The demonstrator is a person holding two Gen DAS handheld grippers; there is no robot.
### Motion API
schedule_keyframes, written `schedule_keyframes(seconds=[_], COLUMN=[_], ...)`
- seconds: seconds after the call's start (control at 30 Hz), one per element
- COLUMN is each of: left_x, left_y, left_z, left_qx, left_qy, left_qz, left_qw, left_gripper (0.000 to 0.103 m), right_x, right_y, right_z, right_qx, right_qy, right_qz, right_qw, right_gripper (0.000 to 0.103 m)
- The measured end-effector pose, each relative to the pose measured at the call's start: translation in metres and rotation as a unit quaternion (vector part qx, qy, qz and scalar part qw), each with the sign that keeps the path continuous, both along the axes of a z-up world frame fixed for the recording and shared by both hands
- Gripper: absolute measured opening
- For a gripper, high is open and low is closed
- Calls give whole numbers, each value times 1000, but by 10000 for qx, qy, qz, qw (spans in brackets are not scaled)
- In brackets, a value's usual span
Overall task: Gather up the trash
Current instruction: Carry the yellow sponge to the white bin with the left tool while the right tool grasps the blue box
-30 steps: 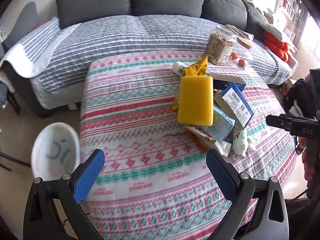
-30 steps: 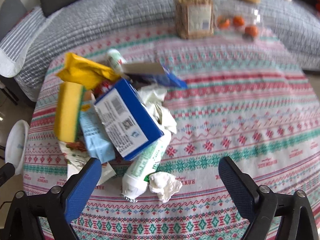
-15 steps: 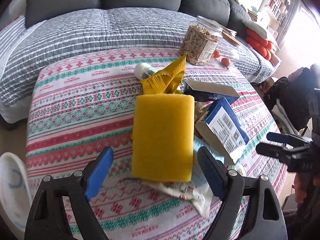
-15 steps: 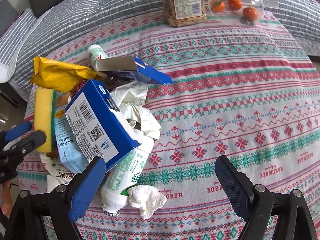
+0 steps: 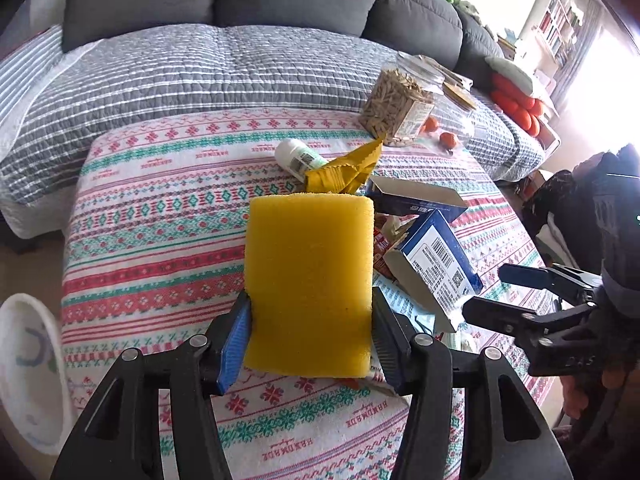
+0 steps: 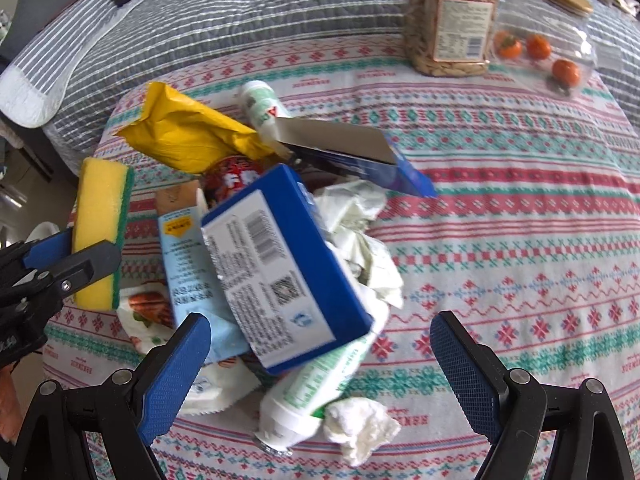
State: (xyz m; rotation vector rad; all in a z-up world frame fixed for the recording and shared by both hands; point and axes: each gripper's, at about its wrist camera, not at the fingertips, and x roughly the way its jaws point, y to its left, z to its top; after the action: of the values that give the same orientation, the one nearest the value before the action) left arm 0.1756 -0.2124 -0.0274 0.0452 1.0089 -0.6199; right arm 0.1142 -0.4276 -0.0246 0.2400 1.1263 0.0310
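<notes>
Gripping the yellow rectangular foam sponge near the patterned tablecloth's left edge, the left gripper is closed on it. The right gripper is held wide open over the blue cardboard box.

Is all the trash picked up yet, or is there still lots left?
Nearly all is left. Nothing looks binned yet. The left gripper is shut on the yellow sponge. The right gripper is open over the pile: blue box, yellow wrapper, crumpled tissue and white tube lie on the tablecloth.
</notes>
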Motion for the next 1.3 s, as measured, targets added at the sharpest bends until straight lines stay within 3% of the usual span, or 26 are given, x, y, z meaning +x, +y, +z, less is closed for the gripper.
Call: schedule_keyframes(seconds=[0.27, 0.33, 0.4, 0.63, 0.97, 1.3], left_x=[-10, -11, -13, -17, -21, -22], left_y=[31, 39, 47, 75, 125, 200], left_z=[6, 5, 5, 9, 18, 16], left_qx=[65, 116, 150, 190, 164, 227], left_qy=[-61, -60, -54, -93, -156, -122], left_qz=[186, 232, 282, 463, 832, 1492], left_qw=[9998, 9996, 9995, 9987, 9963, 9885], left_gripper=[58, 58, 58, 58, 58, 58], right_x=[21, 25, 28, 26, 8, 8], right_y=[23, 26, 26, 25, 31, 79], right_z=[-9, -12, -14, -9, 28, 59], right_qx=[-154, -228, -282, -402, -367, -45], right_qy=[107, 131, 168, 65, -315, -695], right_qz=[153, 151, 141, 110, 107, 419], right_qw=[9997, 9995, 9994, 9991, 9988, 9967], right_gripper=[87, 82, 69, 68, 68, 68])
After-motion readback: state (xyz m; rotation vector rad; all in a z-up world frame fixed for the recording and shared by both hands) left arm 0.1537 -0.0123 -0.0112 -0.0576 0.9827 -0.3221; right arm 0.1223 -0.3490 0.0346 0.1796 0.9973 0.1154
